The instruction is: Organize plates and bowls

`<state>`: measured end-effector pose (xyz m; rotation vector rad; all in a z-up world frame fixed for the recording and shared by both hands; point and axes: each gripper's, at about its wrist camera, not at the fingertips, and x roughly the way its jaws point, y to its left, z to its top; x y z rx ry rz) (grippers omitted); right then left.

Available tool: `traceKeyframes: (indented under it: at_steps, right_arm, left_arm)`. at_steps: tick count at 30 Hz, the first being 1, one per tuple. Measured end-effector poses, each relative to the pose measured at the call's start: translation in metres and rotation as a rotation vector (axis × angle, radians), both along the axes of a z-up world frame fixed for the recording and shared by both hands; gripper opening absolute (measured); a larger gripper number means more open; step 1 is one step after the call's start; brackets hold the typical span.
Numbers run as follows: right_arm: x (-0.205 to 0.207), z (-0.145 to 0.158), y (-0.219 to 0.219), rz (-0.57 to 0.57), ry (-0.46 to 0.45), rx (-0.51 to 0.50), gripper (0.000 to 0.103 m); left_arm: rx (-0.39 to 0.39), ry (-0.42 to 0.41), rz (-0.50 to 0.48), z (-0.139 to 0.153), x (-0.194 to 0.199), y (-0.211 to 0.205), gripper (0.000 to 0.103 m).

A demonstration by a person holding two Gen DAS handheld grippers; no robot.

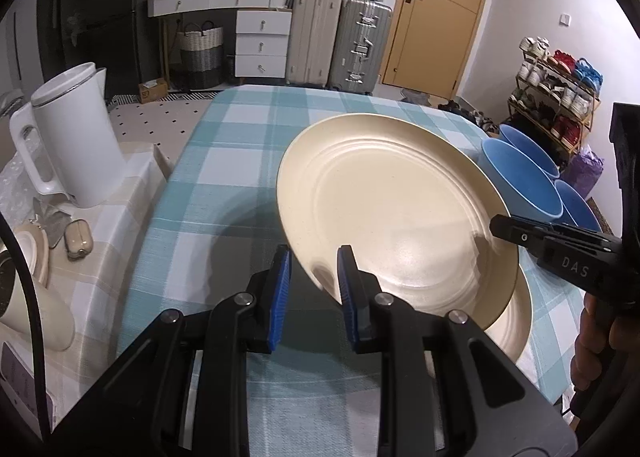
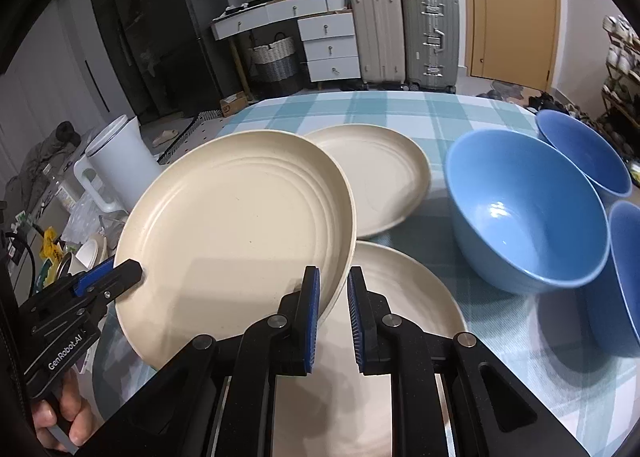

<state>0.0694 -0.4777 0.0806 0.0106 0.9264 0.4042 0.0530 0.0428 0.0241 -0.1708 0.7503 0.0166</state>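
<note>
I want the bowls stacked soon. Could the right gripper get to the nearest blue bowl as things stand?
Probably not yet: the right gripper is shut on the raised plate, shared with the left gripper. The nearest blue bowl itself sits uncovered.

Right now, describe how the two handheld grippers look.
Both are matte black, with angular linked fingers, silver pivot pins and ribbed blue pads. The left gripper reads "GenRobot.AI" in white on its side; the right gripper shows "DAS". No sleeve is visible.

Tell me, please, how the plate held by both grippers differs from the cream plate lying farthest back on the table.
The held plate is tilted and off the cloth, its rim pinched by the left gripper and right gripper; the far plate lies flat, untouched. Both are cream with ringed insides.
</note>
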Motion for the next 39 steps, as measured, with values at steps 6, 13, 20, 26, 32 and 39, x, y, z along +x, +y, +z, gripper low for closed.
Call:
traceKeyframes:
  at_steps: [6,13,20,26,32,39]
  right_arm:
    - [-0.009,-0.004,-0.019,-0.035,0.015,-0.001,0.015]
    - [-0.018,-0.011,-0.042,-0.066,0.030,-0.009,0.015]
    - [-0.024,-0.014,-0.051,-0.088,0.035,-0.019,0.015]
    - [-0.029,-0.019,-0.057,-0.108,0.044,-0.028,0.015]
    - [-0.034,-0.028,-0.064,-0.122,0.057,-0.036,0.015]
    - [-0.038,-0.035,-0.071,-0.131,0.067,-0.050,0.016]
  left_arm:
    - [0.018,0.018,-0.042,-0.006,0.003,-0.021,0.021]
    - [0.037,0.038,-0.085,-0.015,0.006,-0.041,0.021]
    - [0.052,0.055,-0.113,-0.021,0.006,-0.054,0.021]
    - [0.071,0.070,-0.135,-0.027,0.007,-0.064,0.021]
    - [0.106,0.085,-0.160,-0.031,0.009,-0.072,0.021]
    - [0.129,0.097,-0.189,-0.037,0.009,-0.082,0.021]
